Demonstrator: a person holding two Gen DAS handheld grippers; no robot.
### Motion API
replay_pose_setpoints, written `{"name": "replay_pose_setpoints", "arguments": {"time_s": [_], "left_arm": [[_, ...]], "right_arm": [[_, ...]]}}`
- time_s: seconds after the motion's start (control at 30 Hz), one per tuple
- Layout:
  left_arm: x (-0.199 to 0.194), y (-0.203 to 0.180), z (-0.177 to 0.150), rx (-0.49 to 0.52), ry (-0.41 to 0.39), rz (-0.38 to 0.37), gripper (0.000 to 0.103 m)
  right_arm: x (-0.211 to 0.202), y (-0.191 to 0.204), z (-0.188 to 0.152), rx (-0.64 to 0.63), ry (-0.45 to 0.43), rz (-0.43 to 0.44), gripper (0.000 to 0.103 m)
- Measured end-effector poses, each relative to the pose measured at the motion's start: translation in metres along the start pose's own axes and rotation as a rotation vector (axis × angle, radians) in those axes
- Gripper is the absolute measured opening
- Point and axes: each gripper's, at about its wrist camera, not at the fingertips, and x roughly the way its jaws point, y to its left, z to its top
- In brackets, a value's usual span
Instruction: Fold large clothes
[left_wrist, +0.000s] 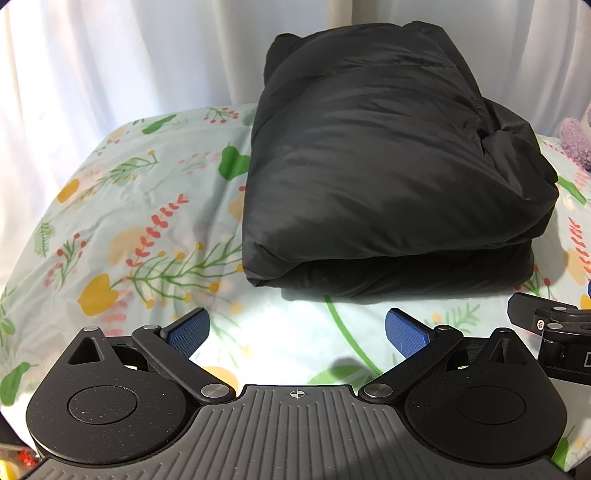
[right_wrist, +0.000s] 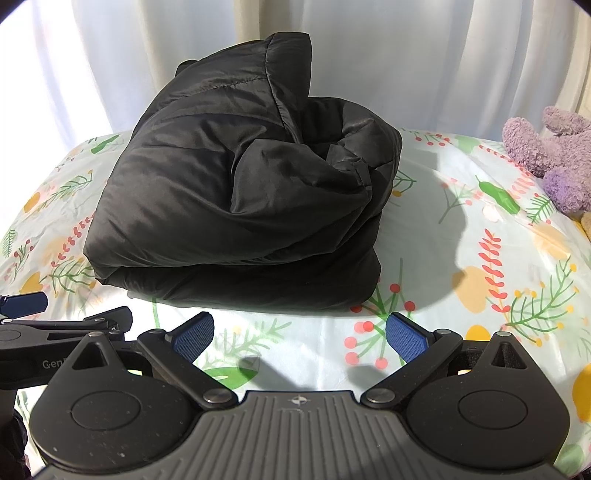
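A black puffy jacket lies folded in a thick bundle on the floral bed sheet. It also shows in the right wrist view, with a collar or hem flap sticking up at the back. My left gripper is open and empty, a little in front of the bundle's near edge. My right gripper is open and empty too, just short of the bundle's front. Neither gripper touches the jacket.
White curtains hang behind the bed. A purple plush toy sits at the far right of the bed. The other gripper shows at each view's edge, the right one and the left one.
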Motion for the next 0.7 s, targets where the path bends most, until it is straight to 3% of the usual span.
{"name": "replay_pose_setpoints", "arguments": {"time_s": [0.7], "left_arm": [[-0.0092, -0.0089, -0.0012, 0.013, -0.032, -0.022, 0.103]], "right_arm": [[-0.0072, -0.0059, -0.0031, -0.005, -0.012, 0.001, 0.1]]}}
